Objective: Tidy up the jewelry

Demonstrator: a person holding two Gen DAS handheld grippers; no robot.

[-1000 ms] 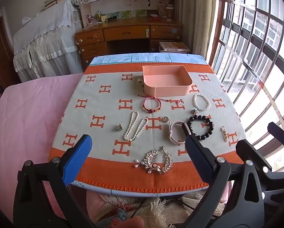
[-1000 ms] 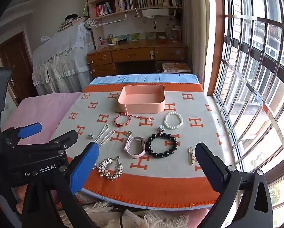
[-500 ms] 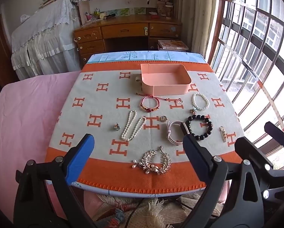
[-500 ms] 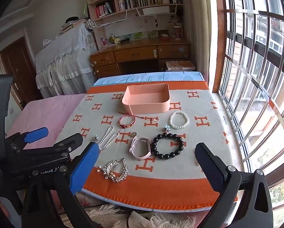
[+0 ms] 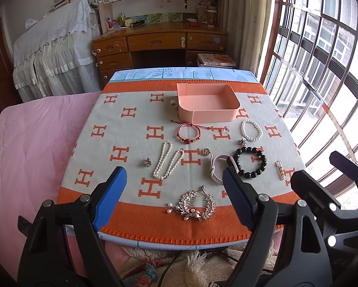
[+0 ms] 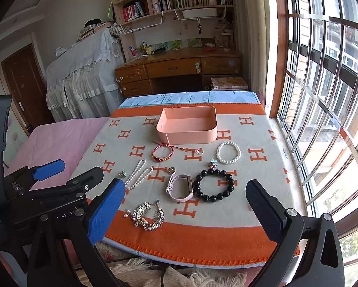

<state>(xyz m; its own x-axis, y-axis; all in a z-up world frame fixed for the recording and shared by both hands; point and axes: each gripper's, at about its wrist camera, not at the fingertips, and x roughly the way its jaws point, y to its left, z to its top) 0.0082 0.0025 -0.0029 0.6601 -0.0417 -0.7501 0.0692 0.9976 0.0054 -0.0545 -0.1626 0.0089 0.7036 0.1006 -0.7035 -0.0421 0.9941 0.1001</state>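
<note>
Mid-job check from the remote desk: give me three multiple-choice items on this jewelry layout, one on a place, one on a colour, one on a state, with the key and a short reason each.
1. Where does the black bead bracelet lie relative to the pink watch?
A. On the window side of it
B. Inside the tray
C. On the pink sheet

2. What colour is the tray?
A. Blue
B. Peach pink
C. Dark green

3. What is in the tray now?
A. The pearl necklace
B. The hair comb
C. Nothing visible

Key:
1. A: in the right wrist view the bracelet sits right of the watch, toward the window.
2. B: its walls and floor are peach pink.
3. C: its floor shows bare, while the pearl necklace and hair comb lie on the blanket.
</note>
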